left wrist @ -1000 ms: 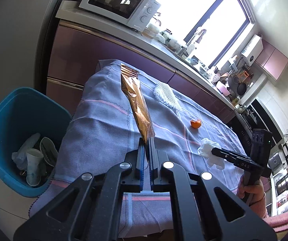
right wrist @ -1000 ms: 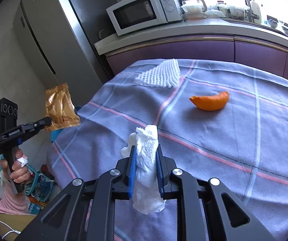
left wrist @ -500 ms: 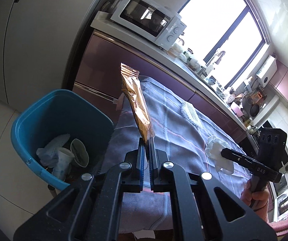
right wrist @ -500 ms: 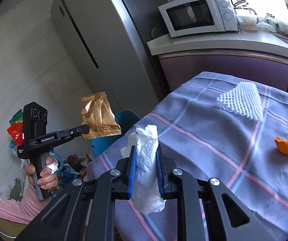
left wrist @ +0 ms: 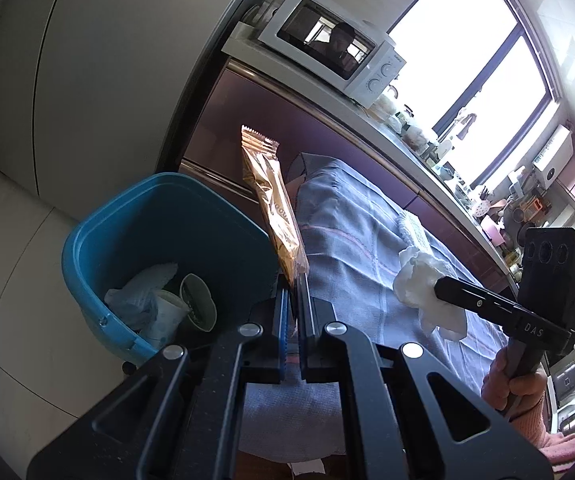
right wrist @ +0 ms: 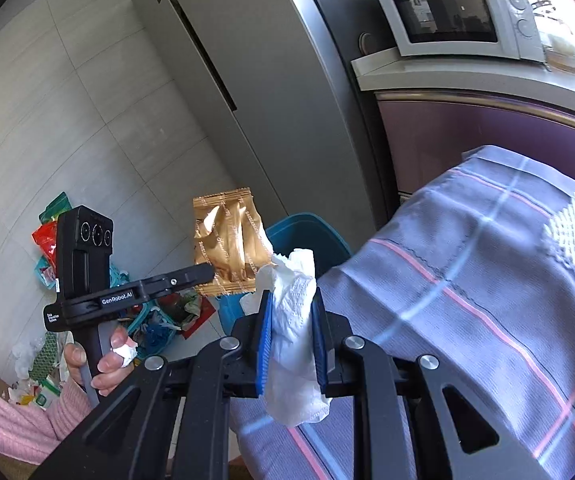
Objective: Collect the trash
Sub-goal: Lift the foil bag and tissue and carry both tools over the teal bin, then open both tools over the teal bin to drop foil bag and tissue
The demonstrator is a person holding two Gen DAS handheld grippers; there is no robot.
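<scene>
A: What's hard to see?
B: The bench under the blue checked cloth is hidden. At nine o'clock, the blue plastic bin holds crumpled white wrap and paper cups, partly hidden.
A: The fingers?
B: The left gripper pinches the gold foil wrapper over the bin's rim; the right gripper clamps the crumpled white tissue.

"GenRobot.AI" stands on a white label on the left hand-held gripper; smaller print beside it is unreadable. The right hand-held gripper seems to read "DAS".
</scene>
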